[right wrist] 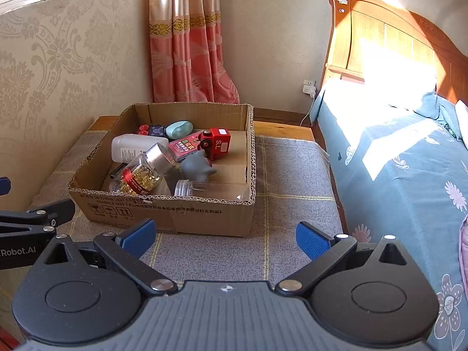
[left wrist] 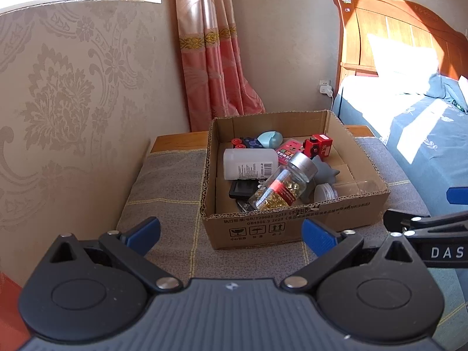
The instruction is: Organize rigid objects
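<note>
Both claws stand released and empty: left claw (left wrist: 231, 234), right claw (right wrist: 225, 235). Open brown cardboard box (left wrist: 292, 228) of jumbled items lies dead ahead of the left claw at frame centre, but left of centre for the right claw. Clear capsule-filled jar with silver lid (left wrist: 282, 185) slants from lower left to upper right; left claw judged nearer.

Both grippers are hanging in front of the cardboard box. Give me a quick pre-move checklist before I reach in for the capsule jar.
1. Left gripper open, empty: ok.
2. Right gripper open, empty: ok.
3. Open brown cardboard box flat on the grey checked cloth: ok.
4. Clear silver-capped jar of yellow capsules on top of the pile, reachable: ok.
5. Jar leans on the white plastic bottle; lifting may shift neighbours: not ok.
6. Jar cap tightness: cannot tell.
</note>
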